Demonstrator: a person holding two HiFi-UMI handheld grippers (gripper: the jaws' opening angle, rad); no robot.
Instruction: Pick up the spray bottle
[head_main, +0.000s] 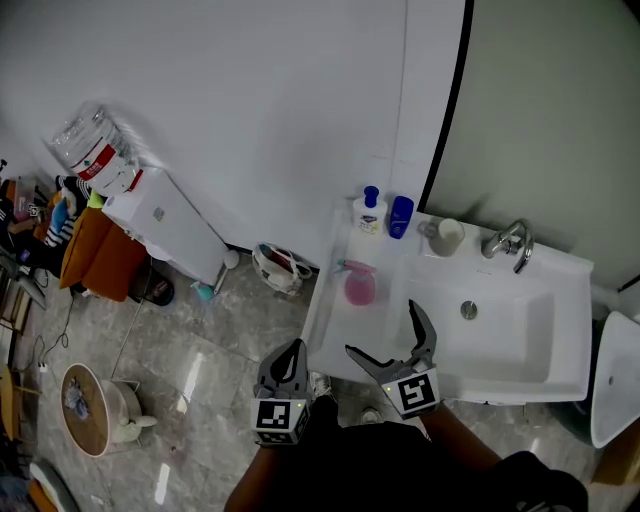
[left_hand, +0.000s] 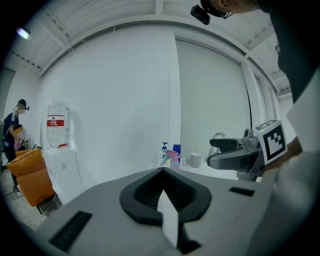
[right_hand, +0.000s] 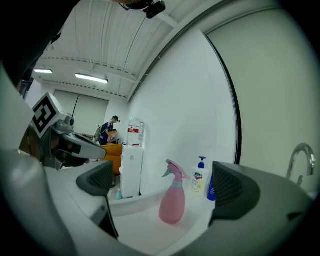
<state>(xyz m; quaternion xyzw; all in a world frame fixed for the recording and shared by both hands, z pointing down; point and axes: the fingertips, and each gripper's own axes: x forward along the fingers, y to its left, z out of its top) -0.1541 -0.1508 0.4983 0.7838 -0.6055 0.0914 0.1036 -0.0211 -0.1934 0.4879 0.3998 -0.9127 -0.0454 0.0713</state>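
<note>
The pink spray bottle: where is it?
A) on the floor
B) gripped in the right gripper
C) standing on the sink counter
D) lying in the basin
C: the pink spray bottle stands upright on the sink counter, ahead of the open right gripper.

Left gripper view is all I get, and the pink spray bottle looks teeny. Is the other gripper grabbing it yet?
Observer: Not yet. In the right gripper view the right gripper has its jaws wide apart, and the pink spray bottle stands upright beyond them, untouched.
Operator: What is it standing on?
Observer: The head view shows it on the flat ledge of the white sink, left of the basin.
Operator: Anything squished next to it?
Observer: No. A white pump bottle and a blue bottle stand behind it, apart from it.
</note>
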